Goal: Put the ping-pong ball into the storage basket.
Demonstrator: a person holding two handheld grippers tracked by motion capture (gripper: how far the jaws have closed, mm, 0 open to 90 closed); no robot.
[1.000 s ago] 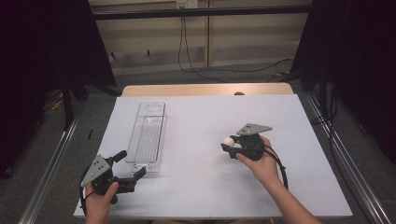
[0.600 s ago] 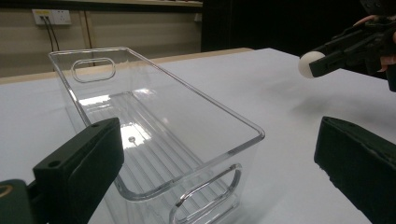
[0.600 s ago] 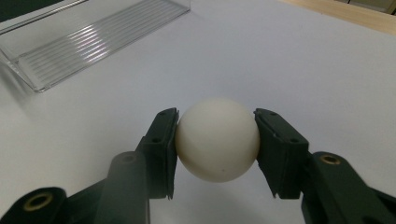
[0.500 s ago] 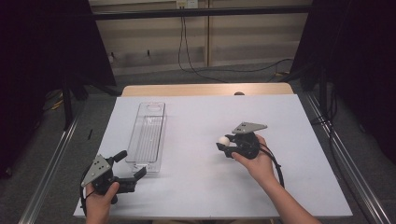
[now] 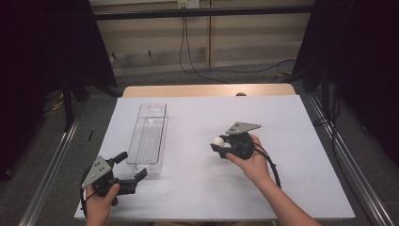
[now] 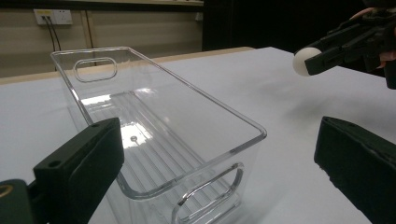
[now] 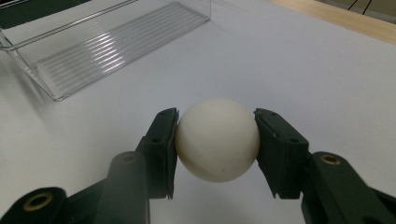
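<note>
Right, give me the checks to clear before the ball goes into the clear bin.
1. Ball clamped squarely between the right gripper jaws: ok.
2. Ball lifted off the table: ok, seen in the left gripper view.
3. Clear bin upright, open side up: ok.
4. Bin interior free of other items: ok.
5. Left gripper open and outside the bin: ok.
6. Bin steadied against sliding: not ok, nothing holds it.
</note>
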